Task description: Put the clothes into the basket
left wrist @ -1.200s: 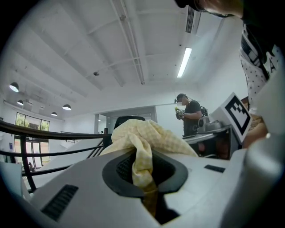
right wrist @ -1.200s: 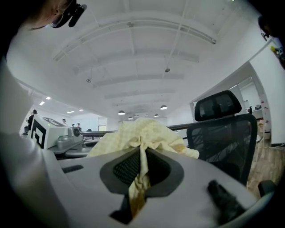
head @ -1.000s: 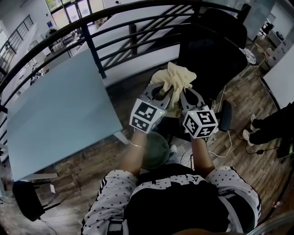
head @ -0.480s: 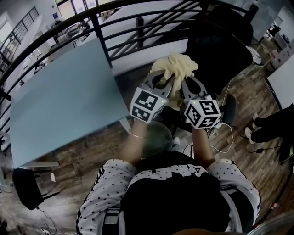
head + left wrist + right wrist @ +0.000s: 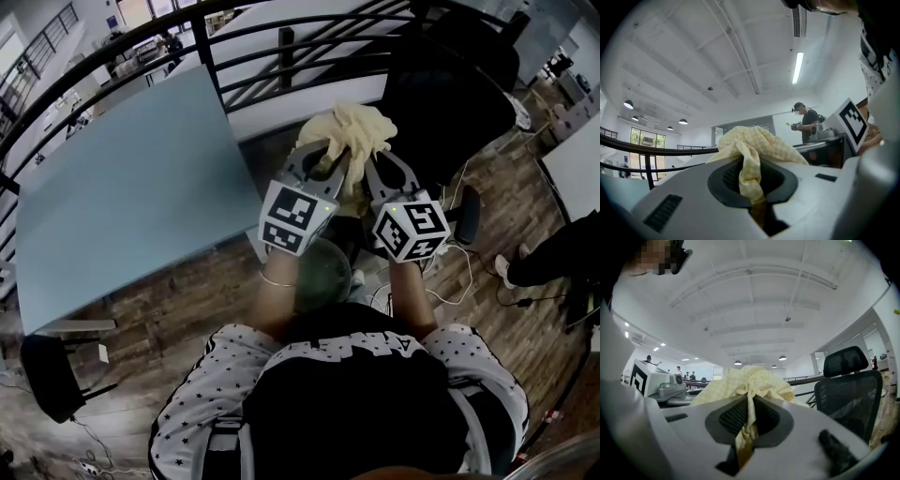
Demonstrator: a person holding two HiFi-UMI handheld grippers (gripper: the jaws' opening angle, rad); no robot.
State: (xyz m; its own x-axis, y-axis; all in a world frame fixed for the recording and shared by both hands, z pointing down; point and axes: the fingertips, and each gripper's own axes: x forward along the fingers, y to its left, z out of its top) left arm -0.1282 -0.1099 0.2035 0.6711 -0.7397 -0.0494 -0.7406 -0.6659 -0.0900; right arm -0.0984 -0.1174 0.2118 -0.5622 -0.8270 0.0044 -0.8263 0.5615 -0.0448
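A pale yellow checked cloth (image 5: 352, 131) hangs bunched between my two grippers, held up in the air in front of the person. My left gripper (image 5: 330, 157) is shut on a fold of the cloth (image 5: 751, 161), which runs down between its jaws. Close beside it, my right gripper (image 5: 367, 161) is shut on another fold of the same cloth (image 5: 750, 394). Both grippers point level, side by side. A round greenish basket (image 5: 322, 272) stands on the floor below the left forearm, partly hidden by it.
A pale blue table (image 5: 122, 187) fills the left. A black railing (image 5: 272, 47) curves along the back. A black mesh office chair (image 5: 450, 94) stands just behind the cloth. Cables (image 5: 459, 281) lie on the wooden floor at the right.
Both grippers have moved together with the cloth, a little up and to the left in the head view. The grip on the cloth is unchanged.
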